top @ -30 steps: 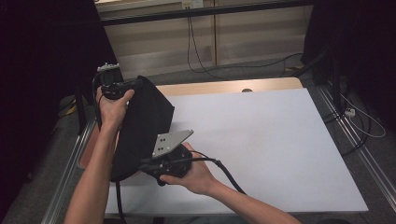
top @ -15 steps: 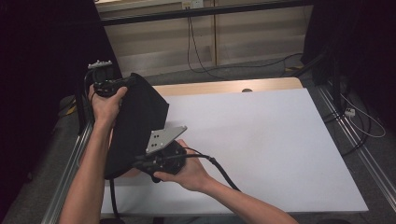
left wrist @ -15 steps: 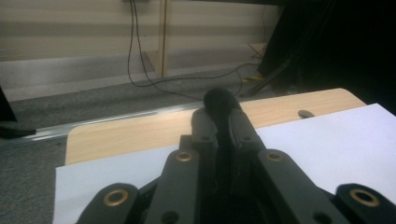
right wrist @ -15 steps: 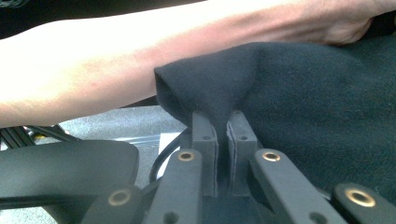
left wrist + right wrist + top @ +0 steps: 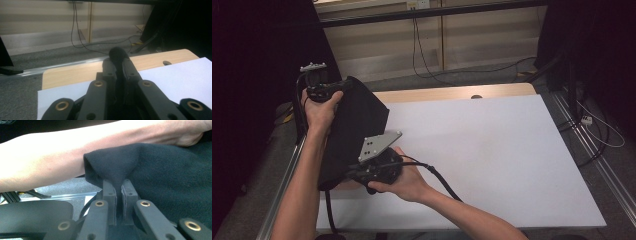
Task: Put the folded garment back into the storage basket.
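A black cloth [image 5: 352, 131] hangs stretched over the table's left edge, held between both grippers. My left gripper [image 5: 343, 86] grips its far top corner, raised above the table's back left. In the left gripper view the jaws are shut on a fold of the cloth [image 5: 118, 55]. My right gripper [image 5: 357, 174], with its grey plate on top, holds the near lower corner. In the right gripper view the jaws pinch a peak of the black cloth [image 5: 117, 167], with the person's left forearm [image 5: 50, 160] just behind it.
A white sheet [image 5: 492, 150] covers most of the wooden table [image 5: 452, 93]. A metal rail [image 5: 287, 175] runs along the table's left side. Cables [image 5: 427, 50] lie on the floor behind the table, and more cables [image 5: 597, 125] on the right.
Both grippers have carried the cloth to the left, so more of it hangs past the table's left edge. The left gripper has also risen slightly.
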The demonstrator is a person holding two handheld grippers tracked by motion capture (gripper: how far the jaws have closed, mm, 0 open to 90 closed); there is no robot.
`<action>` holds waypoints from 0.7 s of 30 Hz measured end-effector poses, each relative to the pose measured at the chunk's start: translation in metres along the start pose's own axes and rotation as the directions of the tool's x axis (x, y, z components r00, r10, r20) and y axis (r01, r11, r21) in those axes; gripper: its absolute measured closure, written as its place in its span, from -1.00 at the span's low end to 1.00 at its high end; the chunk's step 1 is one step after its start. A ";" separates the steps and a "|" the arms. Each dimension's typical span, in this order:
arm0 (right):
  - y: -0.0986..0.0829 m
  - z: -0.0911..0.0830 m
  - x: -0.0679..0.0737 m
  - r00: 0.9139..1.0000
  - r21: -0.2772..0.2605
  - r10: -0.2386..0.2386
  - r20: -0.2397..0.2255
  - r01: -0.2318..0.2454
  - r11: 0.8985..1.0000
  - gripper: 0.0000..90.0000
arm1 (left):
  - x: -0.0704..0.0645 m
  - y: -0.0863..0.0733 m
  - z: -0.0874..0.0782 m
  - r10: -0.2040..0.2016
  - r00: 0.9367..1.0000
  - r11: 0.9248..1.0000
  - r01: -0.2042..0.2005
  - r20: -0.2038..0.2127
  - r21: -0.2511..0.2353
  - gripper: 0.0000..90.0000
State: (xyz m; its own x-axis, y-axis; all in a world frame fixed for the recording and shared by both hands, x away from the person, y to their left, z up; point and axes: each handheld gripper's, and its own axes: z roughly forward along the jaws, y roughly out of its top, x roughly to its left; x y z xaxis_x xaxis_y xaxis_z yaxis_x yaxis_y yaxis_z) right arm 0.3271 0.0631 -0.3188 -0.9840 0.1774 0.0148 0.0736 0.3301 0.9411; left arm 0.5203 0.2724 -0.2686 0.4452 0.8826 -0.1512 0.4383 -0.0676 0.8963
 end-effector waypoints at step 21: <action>0.016 0.026 -0.008 1.000 0.007 -0.004 -0.009 0.004 1.000 0.90 | 0.032 0.006 -0.010 -0.034 0.999 0.999 0.034 -0.015 -0.024 0.85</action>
State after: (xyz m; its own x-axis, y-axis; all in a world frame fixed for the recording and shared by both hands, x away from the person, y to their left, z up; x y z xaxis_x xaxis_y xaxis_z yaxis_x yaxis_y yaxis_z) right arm 0.3404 0.0910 -0.3126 -0.9858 0.1674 0.0141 0.0708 0.3373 0.9387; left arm 0.5290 0.3047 -0.2636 0.4185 0.8911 -0.1755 0.4345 -0.0267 0.9003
